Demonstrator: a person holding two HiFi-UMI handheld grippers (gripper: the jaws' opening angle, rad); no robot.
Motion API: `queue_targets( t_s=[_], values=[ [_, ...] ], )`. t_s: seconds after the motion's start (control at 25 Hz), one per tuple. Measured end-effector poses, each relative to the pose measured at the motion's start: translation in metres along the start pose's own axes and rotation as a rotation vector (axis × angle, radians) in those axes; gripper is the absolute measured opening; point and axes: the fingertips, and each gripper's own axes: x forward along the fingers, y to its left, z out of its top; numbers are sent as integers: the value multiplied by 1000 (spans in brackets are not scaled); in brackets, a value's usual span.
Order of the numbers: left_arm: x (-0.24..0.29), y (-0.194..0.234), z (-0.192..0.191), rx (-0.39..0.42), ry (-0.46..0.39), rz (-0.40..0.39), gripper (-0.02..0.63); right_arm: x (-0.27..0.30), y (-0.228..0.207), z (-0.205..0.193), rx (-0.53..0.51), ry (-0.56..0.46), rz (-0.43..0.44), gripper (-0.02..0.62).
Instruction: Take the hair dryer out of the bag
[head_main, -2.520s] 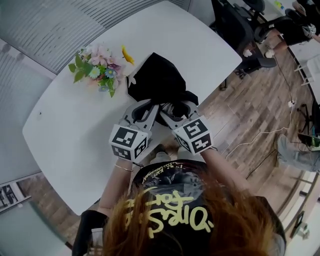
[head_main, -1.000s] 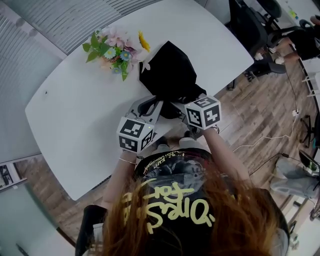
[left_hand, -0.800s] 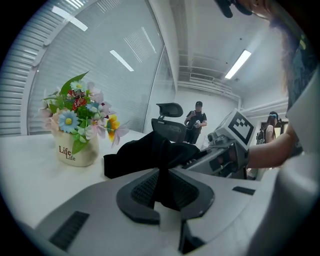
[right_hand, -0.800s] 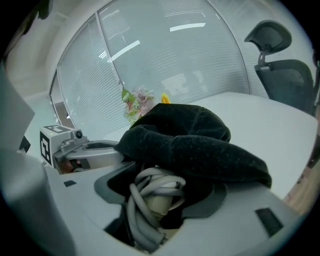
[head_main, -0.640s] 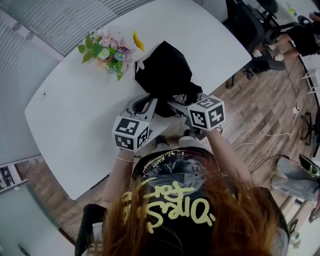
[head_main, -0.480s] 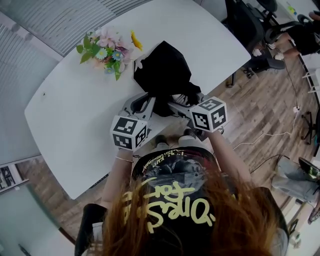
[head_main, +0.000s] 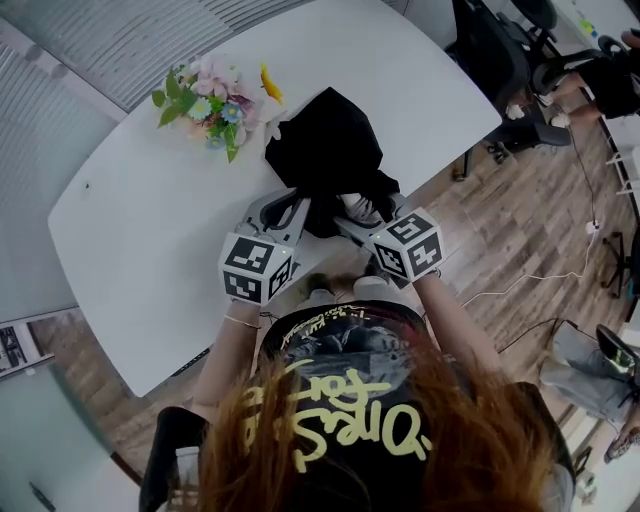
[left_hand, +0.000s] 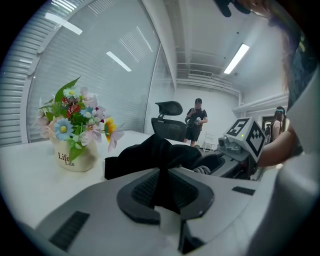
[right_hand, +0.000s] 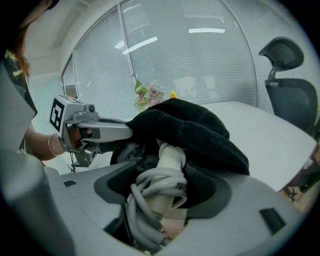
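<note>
While my left tongs (left_hand: 161, 186) pinch the rim of the black bag (head_main: 325, 150) mid-frame on the tabletop (head_main: 170, 250), my right tongs (right_hand: 161, 195) grip the hair dryer (right_hand: 170, 159) by its cord-wrapped handle; its head looks buried inside, so most of the pull remains.

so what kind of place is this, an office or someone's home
Most likely an office meeting room: a big white table, a black swivel office chair, and a glass wall with blinds.
</note>
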Motion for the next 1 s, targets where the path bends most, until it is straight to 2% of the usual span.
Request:
queue_targets(
  t_s=[0.24,0.44,0.68,1.0],
  values=[
    [-1,0,3,-18,-22,0,34,-5,-4,8,-61,17,-82,308],
    [0,-3,7,-16,-39,-8,32,-6,-9,26,24,8,-54,309],
    [0,-7,10,-10,-50,-23,32,7,-13,33,11,86,-37,308],
    [0,-11,11,-4,-53,-35,31,22,-13,26,-84,246,-54,307]
  ],
)
